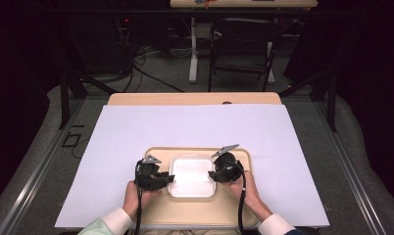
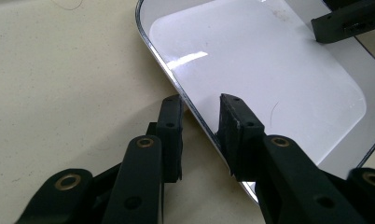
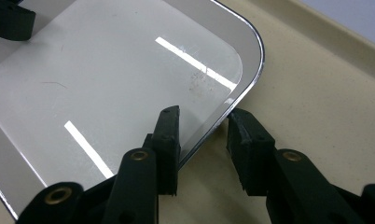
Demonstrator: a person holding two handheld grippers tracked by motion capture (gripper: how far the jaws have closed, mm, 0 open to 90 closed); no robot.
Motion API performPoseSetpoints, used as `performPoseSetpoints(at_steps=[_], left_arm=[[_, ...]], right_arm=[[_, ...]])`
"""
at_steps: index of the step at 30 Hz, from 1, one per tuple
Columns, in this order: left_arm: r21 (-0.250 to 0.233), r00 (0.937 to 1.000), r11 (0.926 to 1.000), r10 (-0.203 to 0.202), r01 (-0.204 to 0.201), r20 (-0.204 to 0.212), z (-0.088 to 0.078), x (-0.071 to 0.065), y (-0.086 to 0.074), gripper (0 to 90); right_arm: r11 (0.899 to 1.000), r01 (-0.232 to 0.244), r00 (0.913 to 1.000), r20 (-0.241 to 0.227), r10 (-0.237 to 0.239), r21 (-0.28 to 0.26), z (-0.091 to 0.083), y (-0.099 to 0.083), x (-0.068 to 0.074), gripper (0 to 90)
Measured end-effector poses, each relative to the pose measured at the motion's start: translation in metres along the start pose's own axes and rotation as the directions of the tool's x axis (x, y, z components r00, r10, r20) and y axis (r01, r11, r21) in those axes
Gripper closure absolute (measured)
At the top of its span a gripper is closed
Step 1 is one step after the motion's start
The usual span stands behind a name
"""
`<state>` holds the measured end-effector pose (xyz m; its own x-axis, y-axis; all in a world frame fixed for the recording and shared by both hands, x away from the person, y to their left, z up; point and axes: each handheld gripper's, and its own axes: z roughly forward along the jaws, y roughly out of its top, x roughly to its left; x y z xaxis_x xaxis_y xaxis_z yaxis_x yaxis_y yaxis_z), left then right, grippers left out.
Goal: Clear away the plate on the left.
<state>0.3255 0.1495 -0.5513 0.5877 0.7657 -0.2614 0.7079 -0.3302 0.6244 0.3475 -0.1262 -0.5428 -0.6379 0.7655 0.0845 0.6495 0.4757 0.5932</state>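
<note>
A shallow white square dish [image 1: 191,176] with a shiny rim lies in a beige tray [image 1: 185,209]. My left gripper [image 1: 171,177] is at the dish's left edge and my right gripper [image 1: 212,175] at its right edge, each held in a hand. In the left gripper view the dish [image 2: 269,60] has its rim running between the jaws of the left gripper [image 2: 202,105], one jaw over the tray [image 2: 59,84], and the pads stand apart from the rim. The right gripper [image 3: 204,116] straddles the rim of the dish [image 3: 106,70] the same way, with gaps on both sides.
The tray rests on a large white sheet [image 1: 185,125] that covers a wooden table [image 1: 195,99]. Beyond the table stand a dark chair [image 1: 244,44] and a second table's leg [image 1: 193,54] on a floor with cables.
</note>
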Motion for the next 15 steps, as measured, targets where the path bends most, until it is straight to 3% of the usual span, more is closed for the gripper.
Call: performPoseSetpoints(at_steps=[5, 7, 9, 15], left_arm=[[-0.013, 0.9999, 0.9999, -0.008, 0.008, 0.009, 0.0, 0.001, -0.001, 69.8], [-0.016, 0.9999, 0.9998, 0.01, -0.01, 0.006, 0.0, 0.001, -0.001, 68.9], [-0.018, 0.9999, 0.9998, 0.009, -0.009, 0.012, 0.0, 0.002, 0.0, 63.1], [-0.05, 0.9996, 0.9984, 0.026, -0.026, -0.007, -0.009, 0.003, 0.004, 42.9]], right_arm=[[1.0, 0.006, 1.0, 0.003, -0.006, 0.002, 0.0, 0.0, 0.0, 64.0], [1.0, 0.017, 0.9998, 0.007, -0.017, -0.001, 0.0, 0.0, 0.0, 63.2], [1.0, 0.02, 0.9997, 0.012, -0.02, -0.005, -0.001, 0.0, 0.001, 61.3], [0.998, 0.039, 0.999, 0.021, -0.038, -0.053, -0.01, 0.002, 0.002, 34.6]])
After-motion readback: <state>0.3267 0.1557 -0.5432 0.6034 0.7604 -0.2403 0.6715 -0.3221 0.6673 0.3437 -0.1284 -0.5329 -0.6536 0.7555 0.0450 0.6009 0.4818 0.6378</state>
